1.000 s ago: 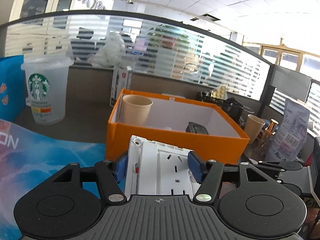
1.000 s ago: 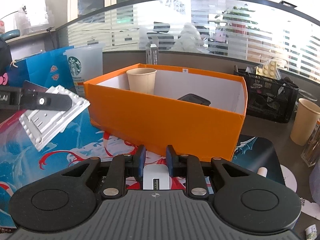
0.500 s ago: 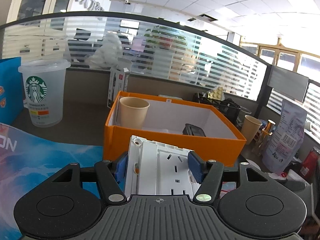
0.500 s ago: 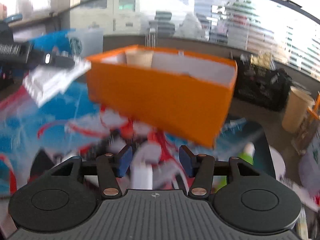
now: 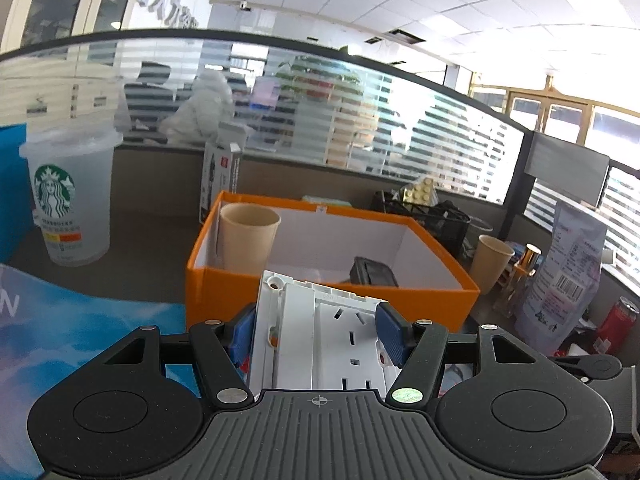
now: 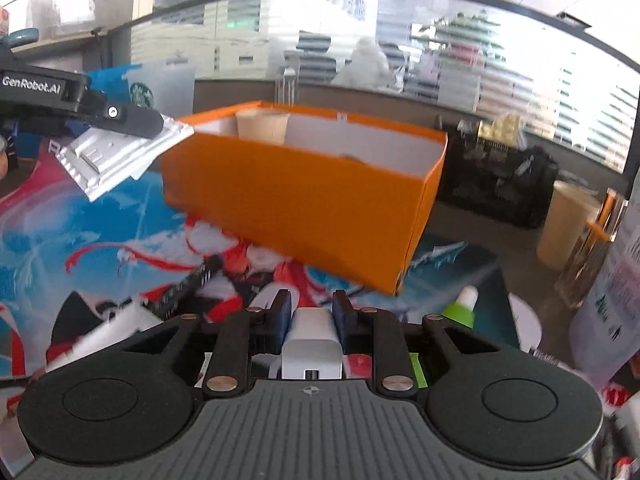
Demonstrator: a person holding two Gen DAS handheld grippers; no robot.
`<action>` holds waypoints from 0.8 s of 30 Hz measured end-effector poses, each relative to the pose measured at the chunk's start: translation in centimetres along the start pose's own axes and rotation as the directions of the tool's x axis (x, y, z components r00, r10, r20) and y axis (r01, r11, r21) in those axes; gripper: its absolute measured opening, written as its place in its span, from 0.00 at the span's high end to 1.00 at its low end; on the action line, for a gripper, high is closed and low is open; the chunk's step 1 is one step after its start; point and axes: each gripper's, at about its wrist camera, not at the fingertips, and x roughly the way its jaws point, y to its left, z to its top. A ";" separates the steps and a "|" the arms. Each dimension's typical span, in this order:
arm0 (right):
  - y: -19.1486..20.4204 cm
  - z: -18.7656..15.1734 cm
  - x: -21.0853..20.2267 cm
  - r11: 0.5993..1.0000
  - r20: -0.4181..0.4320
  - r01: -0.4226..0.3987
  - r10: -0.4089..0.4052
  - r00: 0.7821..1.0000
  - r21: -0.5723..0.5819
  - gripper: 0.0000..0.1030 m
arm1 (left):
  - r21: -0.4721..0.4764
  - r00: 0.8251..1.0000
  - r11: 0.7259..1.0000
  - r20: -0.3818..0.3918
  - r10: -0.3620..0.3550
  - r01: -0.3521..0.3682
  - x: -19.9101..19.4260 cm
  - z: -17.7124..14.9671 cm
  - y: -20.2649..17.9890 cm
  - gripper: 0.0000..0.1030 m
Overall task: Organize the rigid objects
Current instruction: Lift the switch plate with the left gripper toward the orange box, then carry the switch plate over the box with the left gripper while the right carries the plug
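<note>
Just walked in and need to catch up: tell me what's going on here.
A person is sorting items into the orange box. The left gripper holds a white socket panel just short of the box. The right gripper, whose jaws have just been closing, grips a small white charger. A paper cup already stands inside.

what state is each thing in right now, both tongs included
left tongs: shut on the white socket panel, held up short of the box
right tongs: have just been closing, pads on the white charger
orange box: open, no lid
paper cup in box: upright, empty
black item in box: lying on the floor
starbucks cup: upright on the desk
</note>
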 end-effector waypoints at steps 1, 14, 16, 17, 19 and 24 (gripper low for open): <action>0.1 0.3 -0.2 1.000 0.008 0.003 -0.003 1.000 -0.010 0.80 | 0.003 1.000 1.000 0.006 0.000 0.000 -0.1 0.2 -0.1 0.41; 1.8 4.0 -2.0 0.991 0.099 0.040 -0.028 0.995 -0.127 0.80 | 0.032 0.998 0.999 0.069 -0.002 0.000 -1.8 2.3 -0.7 0.41; 1.9 4.5 -2.2 0.990 0.111 0.043 -0.028 0.993 -0.136 0.80 | 0.034 0.997 0.999 0.076 0.000 -0.002 -2.0 2.6 -0.7 0.41; 2.0 4.7 -2.2 0.989 0.116 0.044 -0.028 0.993 -0.138 0.80 | 0.036 0.997 0.999 0.079 0.000 -0.003 -2.0 2.7 -0.7 0.41; 2.0 5.1 -2.4 0.989 0.127 0.048 -0.030 0.991 -0.140 0.80 | 0.038 0.996 0.999 0.084 0.000 -0.003 -2.1 3.0 -0.8 0.41; 1.9 6.2 -3.0 0.988 0.157 0.061 -0.039 0.987 -0.142 0.80 | 0.048 0.995 0.999 0.103 -0.001 -0.004 -2.5 3.7 -0.9 0.41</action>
